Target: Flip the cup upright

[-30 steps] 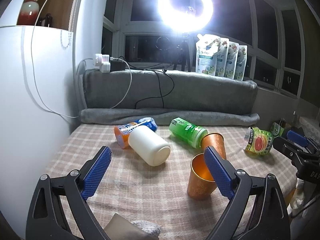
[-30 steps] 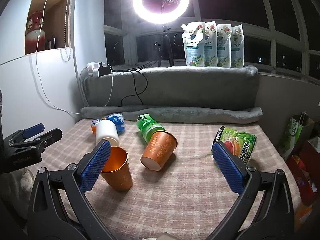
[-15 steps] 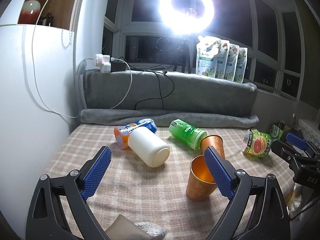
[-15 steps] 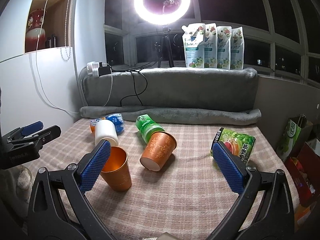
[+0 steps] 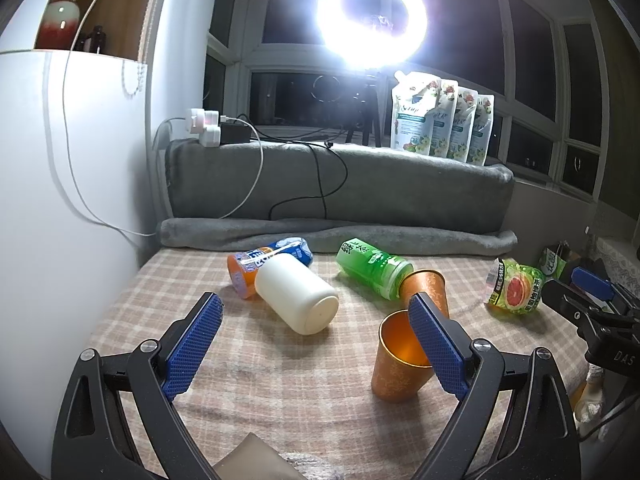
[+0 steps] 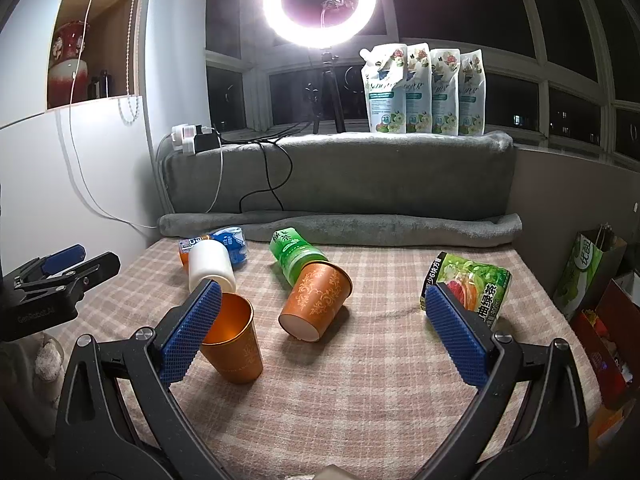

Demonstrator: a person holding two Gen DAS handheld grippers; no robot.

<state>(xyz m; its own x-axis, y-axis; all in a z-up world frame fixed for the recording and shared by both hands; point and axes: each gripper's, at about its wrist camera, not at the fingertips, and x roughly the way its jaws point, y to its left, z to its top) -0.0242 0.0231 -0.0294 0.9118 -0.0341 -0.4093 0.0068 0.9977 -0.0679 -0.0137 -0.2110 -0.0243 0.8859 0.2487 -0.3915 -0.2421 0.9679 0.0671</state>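
Observation:
Two orange cups are on the checked cloth. One orange cup (image 6: 236, 340) stands upright with its mouth up, also in the left wrist view (image 5: 396, 360). The other patterned orange cup (image 6: 316, 300) lies on its side with its base toward me; it shows in the left wrist view (image 5: 424, 288) behind the right pad. My left gripper (image 5: 316, 344) is open and empty, held back from the cups. My right gripper (image 6: 324, 332) is open and empty, the lying cup between its fingers farther off.
A white bottle (image 5: 296, 300), an orange-blue bottle (image 5: 260, 264) and a green tea bottle (image 5: 372, 268) lie on the cloth (image 5: 280, 380). A grapefruit-tea pack (image 6: 468, 284) lies at right. A grey cushion (image 6: 340, 172), refill pouches (image 6: 424, 92) and a ring light (image 6: 320, 4) stand behind.
Both grippers have drifted very slightly; the cups and bottles have not moved. Both stay open.

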